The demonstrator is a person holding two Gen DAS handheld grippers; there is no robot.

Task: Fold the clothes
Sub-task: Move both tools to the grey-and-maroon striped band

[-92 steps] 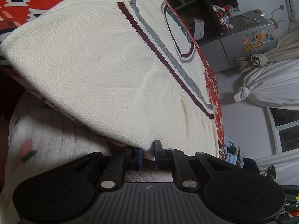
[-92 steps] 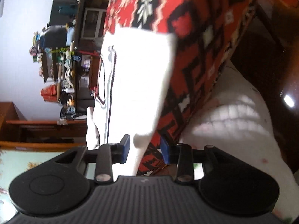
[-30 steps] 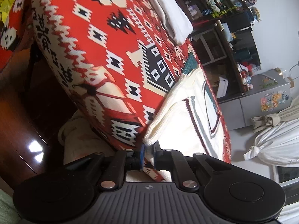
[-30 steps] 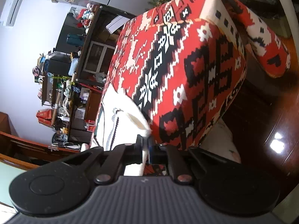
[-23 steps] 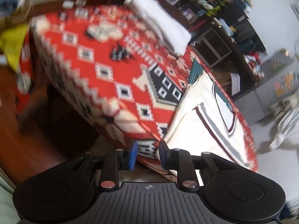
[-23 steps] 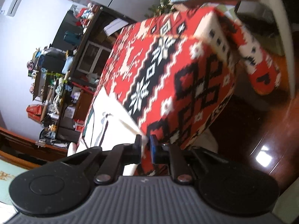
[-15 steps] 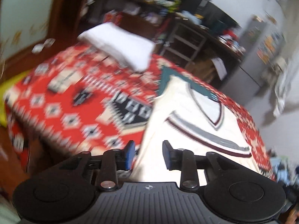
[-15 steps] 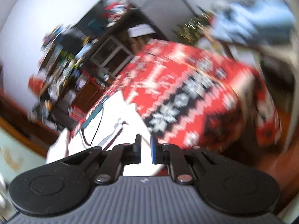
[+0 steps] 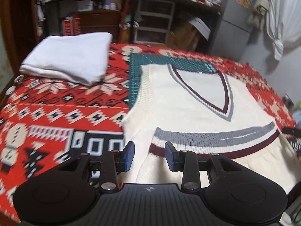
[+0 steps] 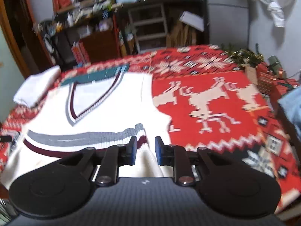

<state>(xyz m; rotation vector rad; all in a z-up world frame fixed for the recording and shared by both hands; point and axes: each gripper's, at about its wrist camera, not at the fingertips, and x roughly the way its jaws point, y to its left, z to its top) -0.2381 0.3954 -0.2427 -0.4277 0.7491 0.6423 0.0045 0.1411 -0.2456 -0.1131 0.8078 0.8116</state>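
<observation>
A cream knit vest with a grey and maroon V-neck lies flat on the red patterned tablecloth. Its striped hem band is folded up across the middle. My left gripper hovers open over the band's left end, and its pads do not press the knit. Over the band's right end is my right gripper, its jaws opening. A ridge of cream knit shows in the gap there, free of the pads.
A folded white cloth sits at the table's far left. A green cutting mat lies under the vest's collar. Cluttered shelves and a grey fridge stand behind the table.
Both grippers let go of the vest's corners, opened, rolled upright and rose from the table's side to above it. The vest now rests folded on the cloth.
</observation>
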